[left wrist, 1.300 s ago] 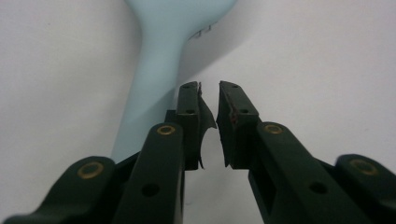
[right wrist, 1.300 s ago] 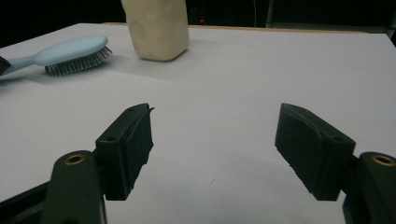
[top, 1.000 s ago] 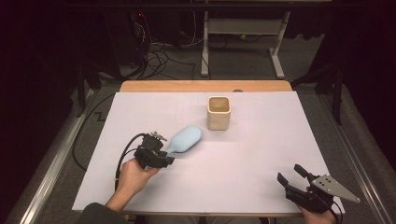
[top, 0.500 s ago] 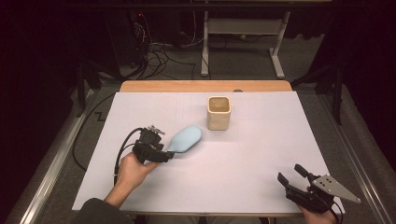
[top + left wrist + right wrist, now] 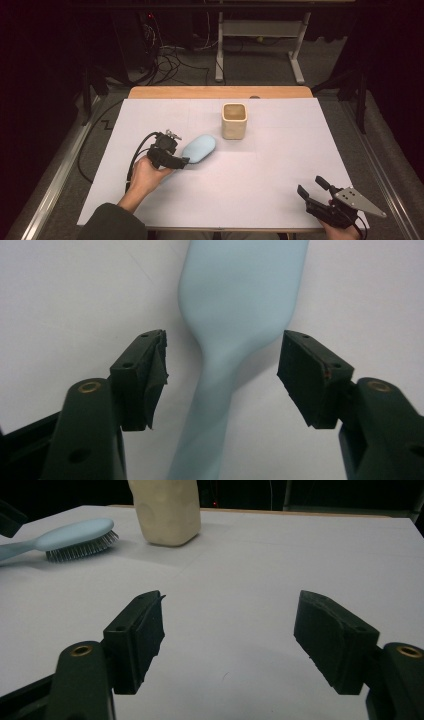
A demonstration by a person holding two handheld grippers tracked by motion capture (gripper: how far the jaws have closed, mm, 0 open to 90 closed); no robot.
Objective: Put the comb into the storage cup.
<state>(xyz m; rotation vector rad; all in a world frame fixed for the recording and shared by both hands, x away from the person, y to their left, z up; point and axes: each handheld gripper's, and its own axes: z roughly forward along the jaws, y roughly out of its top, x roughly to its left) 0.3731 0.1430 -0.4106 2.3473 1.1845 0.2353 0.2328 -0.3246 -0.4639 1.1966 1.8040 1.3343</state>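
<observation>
On the left, the left gripper (image 5: 184, 161) has just been opening its jaws, and the handle of the light blue hairbrush (image 5: 199, 148) lies between them untouched, bristles down on the white table (image 5: 280, 165). Just right of the brush stands a cream cup (image 5: 234, 120), and at the near right corner the right gripper (image 5: 312, 188) hovers with jaws spread and nothing between them

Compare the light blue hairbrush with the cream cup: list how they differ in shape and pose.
The hairbrush is long and flat with a narrow handle; the cup is short, boxy and square-mouthed. The hairbrush lies on its bristles; the cup stands upright, mouth up. The hairbrush handle sits between the open left gripper jaws; the cup stands apart from both grippers. Both rest on the white table.
</observation>
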